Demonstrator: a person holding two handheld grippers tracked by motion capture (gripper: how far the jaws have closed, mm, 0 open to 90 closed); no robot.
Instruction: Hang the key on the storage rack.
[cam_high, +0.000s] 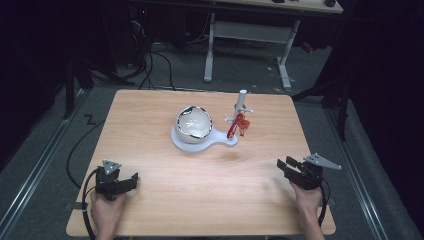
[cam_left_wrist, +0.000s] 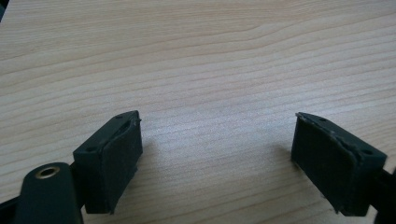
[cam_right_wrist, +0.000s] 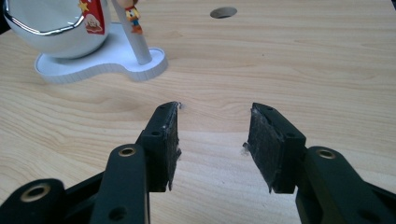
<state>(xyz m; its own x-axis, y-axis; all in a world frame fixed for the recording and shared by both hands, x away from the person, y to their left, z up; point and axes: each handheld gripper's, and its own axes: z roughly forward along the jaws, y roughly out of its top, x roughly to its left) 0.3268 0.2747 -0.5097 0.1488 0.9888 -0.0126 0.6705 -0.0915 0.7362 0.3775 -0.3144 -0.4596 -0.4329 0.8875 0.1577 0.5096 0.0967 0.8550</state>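
Observation:
A white stand (cam_high: 200, 142) sits at the middle of the wooden table (cam_high: 150, 115), carrying a white bowl (cam_high: 194, 122) with a shiny rim and an upright post (cam_high: 241, 102) with a red ornament (cam_high: 235, 125) hanging from it. In the right gripper view the bowl (cam_right_wrist: 56, 23) and the stand's base (cam_right_wrist: 102, 67) lie ahead to the left. My left gripper (cam_high: 132, 181) rests low at the near left, jaws open over bare wood (cam_left_wrist: 217, 154). My right gripper (cam_high: 285, 166) is at the near right, jaws open with nothing between them (cam_right_wrist: 212, 140).
A round hole (cam_right_wrist: 223, 12) pierces the tabletop beyond the stand. Past the table's far edge stand a white desk frame (cam_high: 250, 35) and loose cables (cam_high: 155, 60) on the grey floor. Dark curtains close in both sides.

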